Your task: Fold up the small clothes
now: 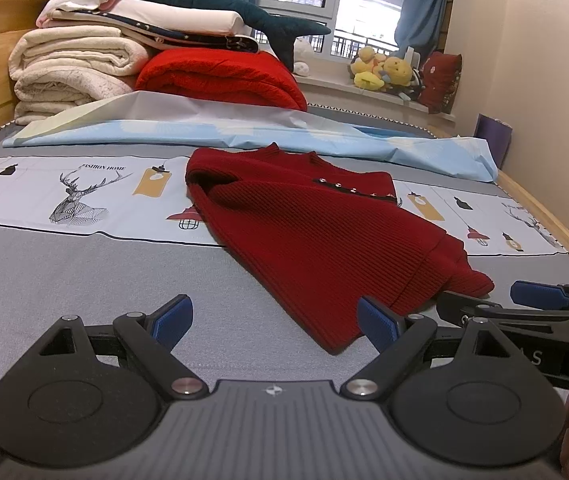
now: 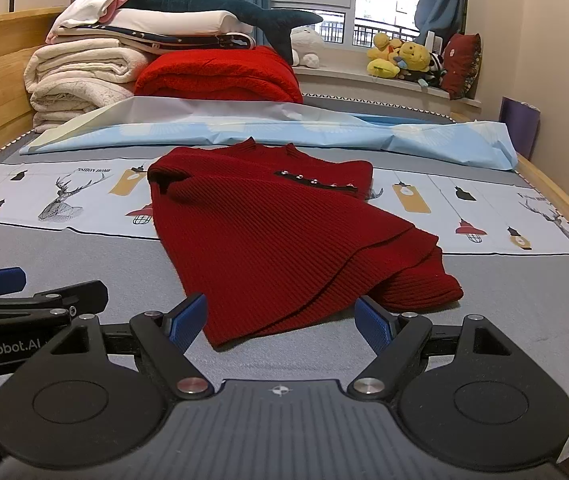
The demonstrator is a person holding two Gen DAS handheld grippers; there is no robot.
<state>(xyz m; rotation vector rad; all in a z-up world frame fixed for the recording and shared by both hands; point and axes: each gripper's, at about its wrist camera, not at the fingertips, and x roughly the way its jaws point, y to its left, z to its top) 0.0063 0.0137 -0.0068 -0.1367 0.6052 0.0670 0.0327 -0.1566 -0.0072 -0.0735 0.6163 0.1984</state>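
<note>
**A:** Grippers?

**B:** On my feed the left gripper (image 1: 274, 322) has its jaws spread wide, nothing between them. Right gripper (image 2: 282, 320) the same — both low over the grey bedsheet (image 1: 84, 272), side by side.

**A:** Garment?

**B:** The dark red ribbed knit sweater (image 2: 268, 236) lies flat on the sheet just ahead, hem nearest the blue pads (image 2: 188, 318), collar away. I can't tell if the pads touch the hem.

**A:** Behind?

**B:** A light blue sheet (image 2: 284, 132), then a folded red blanket (image 2: 220, 76) — stacked cream blankets (image 2: 76, 76) beside it.

Our left gripper (image 1: 280, 322) and right gripper (image 2: 280, 322) share black linkages, blue ribbed pads (image 2: 188, 320), silver pivot screws behind them.
</note>
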